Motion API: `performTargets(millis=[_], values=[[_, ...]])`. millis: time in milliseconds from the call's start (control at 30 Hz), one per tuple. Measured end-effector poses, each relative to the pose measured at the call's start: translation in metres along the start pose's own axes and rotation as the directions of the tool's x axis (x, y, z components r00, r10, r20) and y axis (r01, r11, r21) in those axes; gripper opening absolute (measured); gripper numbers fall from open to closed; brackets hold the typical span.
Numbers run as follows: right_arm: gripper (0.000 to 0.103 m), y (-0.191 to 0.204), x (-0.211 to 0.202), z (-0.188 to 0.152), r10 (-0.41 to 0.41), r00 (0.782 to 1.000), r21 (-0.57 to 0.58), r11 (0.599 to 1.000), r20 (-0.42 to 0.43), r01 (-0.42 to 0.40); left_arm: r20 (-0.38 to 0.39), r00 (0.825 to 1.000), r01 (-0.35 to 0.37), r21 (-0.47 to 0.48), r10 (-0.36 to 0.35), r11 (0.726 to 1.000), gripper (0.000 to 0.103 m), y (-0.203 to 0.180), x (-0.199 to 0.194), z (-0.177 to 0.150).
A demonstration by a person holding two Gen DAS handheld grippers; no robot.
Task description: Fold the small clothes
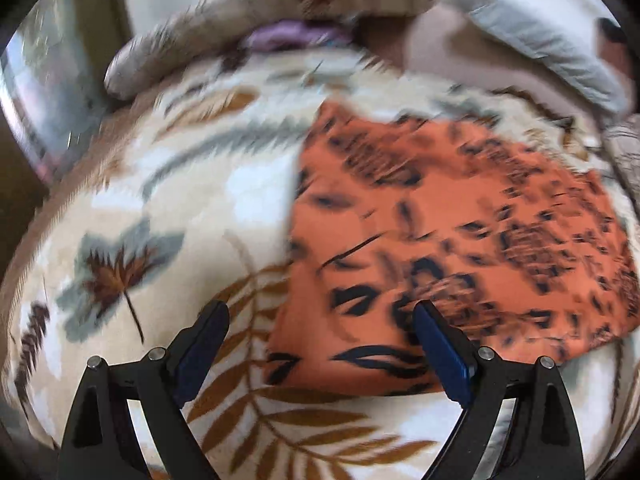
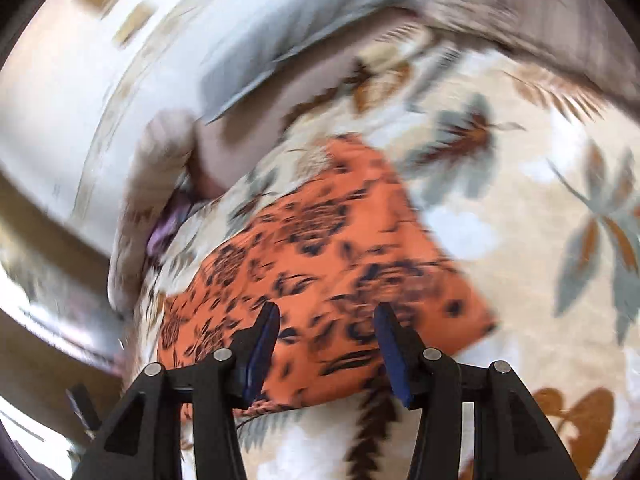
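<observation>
An orange cloth with a black pattern lies flat, folded into a rough rectangle, on a cream leaf-print blanket. My left gripper is open and empty, just above the cloth's near left corner. In the right wrist view the same cloth lies ahead, and my right gripper is open and empty over its near edge. Both views are blurred by motion.
A purple garment lies at the far edge of the blanket beside a beige pillow and a grey-white cushion. The blanket's left edge drops off toward a dark frame. The pillow and cushion also show left of the cloth.
</observation>
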State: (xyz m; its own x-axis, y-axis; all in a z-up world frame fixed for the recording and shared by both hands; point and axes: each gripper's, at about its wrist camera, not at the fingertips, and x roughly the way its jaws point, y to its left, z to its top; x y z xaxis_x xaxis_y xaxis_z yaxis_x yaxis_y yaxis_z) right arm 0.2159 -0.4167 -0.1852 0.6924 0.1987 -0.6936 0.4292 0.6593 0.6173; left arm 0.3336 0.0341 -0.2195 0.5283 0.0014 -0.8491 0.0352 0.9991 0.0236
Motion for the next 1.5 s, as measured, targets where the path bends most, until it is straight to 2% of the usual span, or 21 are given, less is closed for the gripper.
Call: performTargets(millis=[133,300,433,500,567,600,633,700,800,867,1000,1033,1100,1133,1200,1233,1267,1300,1367,1433,1500], values=[[0.053,-0.037,0.023,0.005,0.007,0.996,0.135,0.991,-0.095,0.006,-0.045,0.997,0.059,-0.076,-0.063,0.995,0.095,0.013,0.013,0.001],[0.054,-0.033,0.002,0.009,0.064,0.997,0.142,0.988,-0.043,-0.058,-0.045,0.996,0.077,-0.101,-0.082,0.992,0.095,0.029,-0.004,0.000],[0.056,-0.031,-0.004,-0.001,0.145,0.985,0.178,0.976,-0.095,-0.127,-0.053,0.979,0.183,-0.189,-0.196,0.965,0.095,0.050,-0.020,-0.013],[0.059,-0.030,0.001,-0.012,0.174,0.977,0.206,0.968,-0.126,-0.146,-0.073,0.956,0.258,-0.250,-0.284,0.933,0.095,0.057,-0.021,-0.024],[0.059,-0.030,0.005,-0.021,0.185,0.971,0.232,0.961,-0.149,-0.148,-0.111,0.907,0.355,-0.312,-0.405,0.881,0.095,0.058,-0.013,-0.031],[0.061,-0.032,0.009,-0.026,0.192,0.967,0.253,0.956,-0.165,-0.147,-0.121,0.894,0.374,-0.325,-0.431,0.868,0.095,0.057,-0.011,-0.034],[0.062,-0.033,0.011,-0.028,0.193,0.966,0.263,0.954,-0.174,-0.143,-0.120,0.890,0.382,-0.330,-0.440,0.863,0.095,0.055,-0.010,-0.034],[0.062,-0.035,0.019,-0.031,0.169,0.968,0.279,0.954,-0.186,-0.113,-0.100,0.892,0.389,-0.327,-0.441,0.861,0.095,0.052,-0.009,-0.032],[0.066,-0.045,0.027,-0.029,0.147,0.975,0.324,0.942,-0.165,-0.087,-0.065,0.888,0.405,-0.358,-0.455,0.841,0.095,0.051,-0.001,-0.026],[0.066,-0.052,0.034,-0.025,0.167,0.976,0.370,0.923,-0.137,-0.106,-0.021,0.896,0.406,-0.363,-0.443,0.839,0.095,0.048,0.004,-0.019],[0.066,-0.054,0.037,-0.015,0.157,0.986,0.384,0.915,-0.059,-0.123,0.044,0.916,0.389,-0.347,-0.400,0.853,0.093,0.044,0.011,-0.008],[0.066,-0.055,0.038,-0.012,0.156,0.987,0.386,0.914,-0.044,-0.128,0.059,0.919,0.385,-0.343,-0.390,0.857,0.089,0.044,0.011,-0.008],[0.065,-0.053,0.044,-0.008,0.150,0.988,0.369,0.920,-0.028,-0.129,0.057,0.939,0.338,-0.319,-0.338,0.885,0.061,0.041,0.011,-0.008],[0.065,-0.050,0.045,-0.007,0.141,0.990,0.354,0.927,-0.024,-0.123,0.056,0.948,0.315,-0.300,-0.313,0.900,0.058,0.039,0.012,-0.007],[0.064,-0.042,0.050,-0.004,0.114,0.993,0.304,0.947,-0.013,-0.105,0.066,0.943,0.330,-0.294,-0.326,0.897,0.045,0.039,0.012,-0.008],[0.062,-0.039,0.052,-0.002,0.101,0.995,0.286,0.954,-0.006,-0.096,0.066,0.939,0.341,-0.293,-0.336,0.893,0.042,0.038,0.013,-0.008],[0.049,-0.036,0.055,-0.001,0.082,0.997,0.267,0.961,-0.005,-0.078,0.068,0.938,0.344,-0.286,-0.339,0.894,0.038,0.037,0.013,-0.007],[0.028,-0.037,0.056,0.000,0.066,0.998,0.258,0.964,-0.014,-0.060,0.074,0.938,0.346,-0.281,-0.339,0.895,0.034,0.036,0.012,-0.007],[0.024,-0.034,0.064,0.000,0.044,0.999,0.252,0.967,-0.015,-0.039,0.091,0.936,0.351,-0.260,-0.339,0.899,0.030,0.034,0.008,-0.007],[0.021,-0.024,0.059,0.000,0.024,1.000,0.197,0.980,0.008,-0.025,0.123,0.934,0.357,-0.235,-0.337,0.904,0.029,0.033,-0.001,-0.005],[0.019,-0.008,0.049,0.001,0.039,0.998,0.127,0.991,0.050,-0.045,0.156,0.926,0.371,-0.215,-0.343,0.903,0.027,0.034,-0.011,-0.001]])
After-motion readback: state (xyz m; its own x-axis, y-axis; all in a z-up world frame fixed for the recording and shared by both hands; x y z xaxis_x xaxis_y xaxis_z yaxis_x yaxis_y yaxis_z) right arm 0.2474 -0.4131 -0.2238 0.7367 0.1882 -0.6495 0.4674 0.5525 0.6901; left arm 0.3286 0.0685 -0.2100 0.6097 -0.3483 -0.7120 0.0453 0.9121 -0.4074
